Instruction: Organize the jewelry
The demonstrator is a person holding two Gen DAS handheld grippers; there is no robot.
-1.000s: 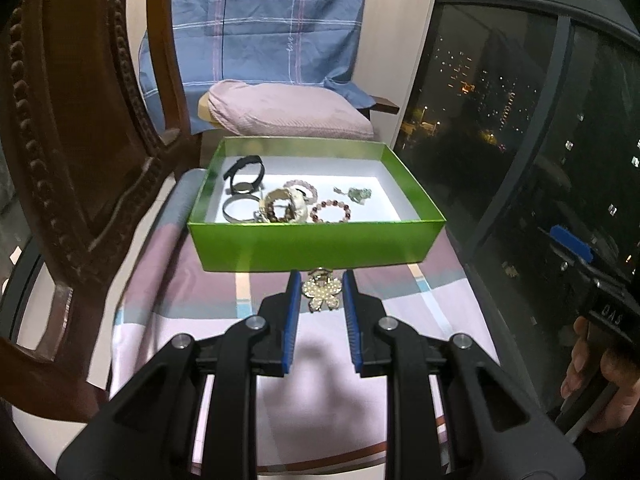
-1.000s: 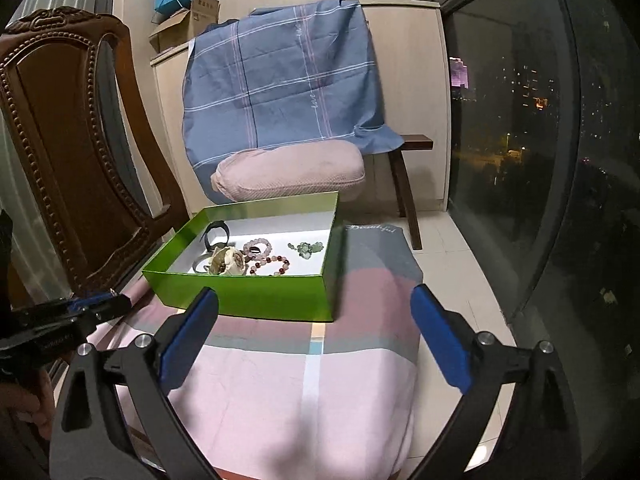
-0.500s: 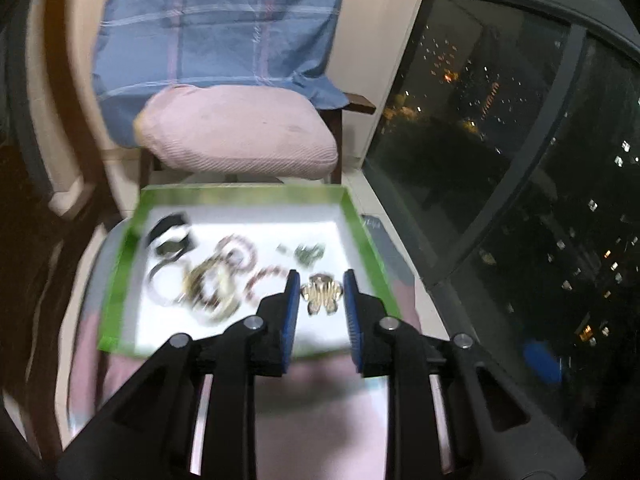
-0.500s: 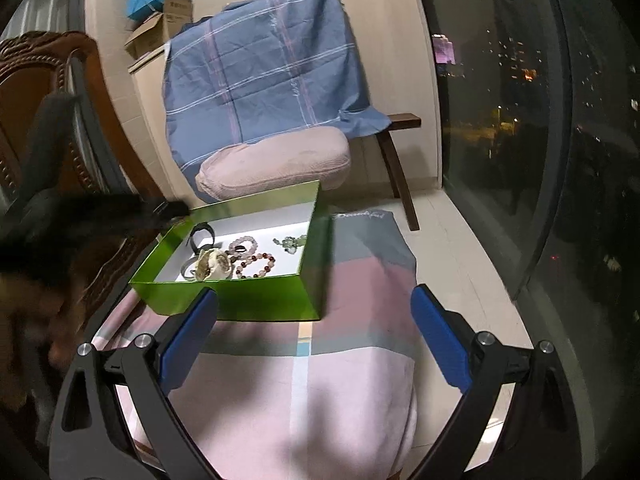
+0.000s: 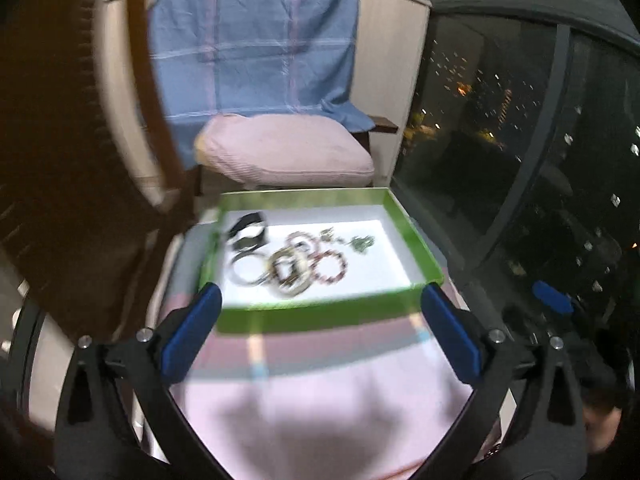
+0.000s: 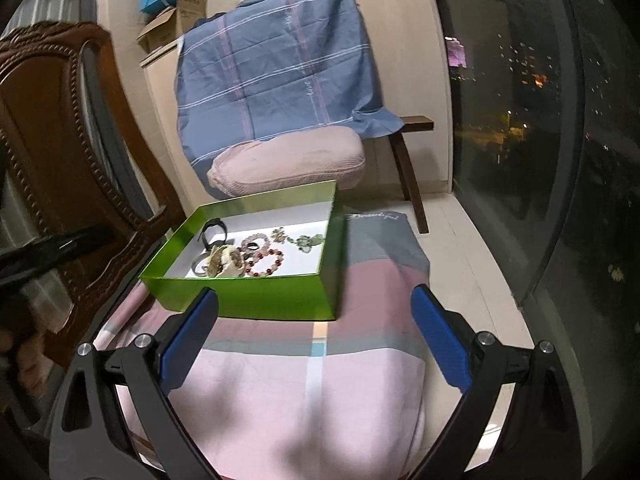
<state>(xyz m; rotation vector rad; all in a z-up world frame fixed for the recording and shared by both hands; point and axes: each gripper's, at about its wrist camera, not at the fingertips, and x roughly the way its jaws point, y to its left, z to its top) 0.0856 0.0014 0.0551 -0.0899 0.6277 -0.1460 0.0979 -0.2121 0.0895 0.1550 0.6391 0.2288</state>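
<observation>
My left gripper [image 5: 320, 332] has just been opening; its jaws now stand wide apart with nothing between them. My right gripper [image 6: 314, 336] is also spread wide and holds nothing. Both point forward and somewhat downward, side by side.

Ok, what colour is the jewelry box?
Bright green box with a white inside; clearest in the right wrist view.

Black claw [image 5: 320, 334]; blue pads [image 5: 192, 334]
</observation>
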